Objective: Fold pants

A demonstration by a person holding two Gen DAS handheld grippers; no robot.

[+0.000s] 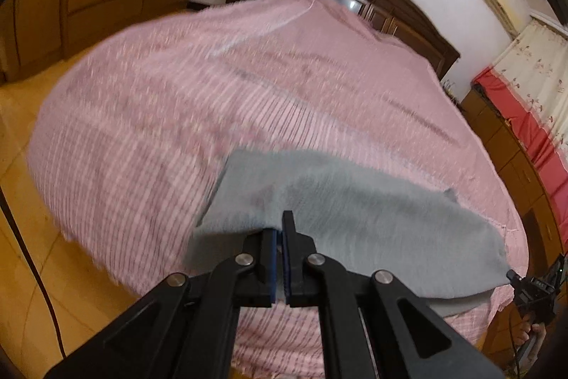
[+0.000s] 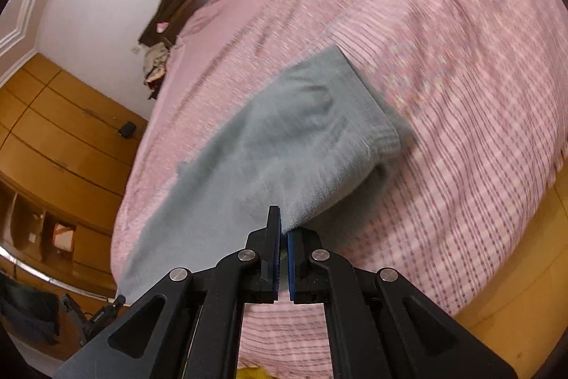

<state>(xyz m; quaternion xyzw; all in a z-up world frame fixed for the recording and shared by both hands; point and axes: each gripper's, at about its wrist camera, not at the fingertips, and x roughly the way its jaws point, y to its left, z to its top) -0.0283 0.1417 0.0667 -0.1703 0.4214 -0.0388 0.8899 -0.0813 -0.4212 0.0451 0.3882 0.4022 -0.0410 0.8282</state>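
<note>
Grey pants (image 1: 337, 201) spread near the foot edge of the pink-covered bed (image 1: 159, 116). Pinched at one edge by the left gripper (image 1: 281, 237), fingers nearly together; likewise clamped by the right gripper (image 2: 283, 229).

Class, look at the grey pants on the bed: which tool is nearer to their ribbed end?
Right. The right tool grips the pants on the near edge, just beside the ribbed end; the left tool grips the same edge far along, toward the other end.
</note>
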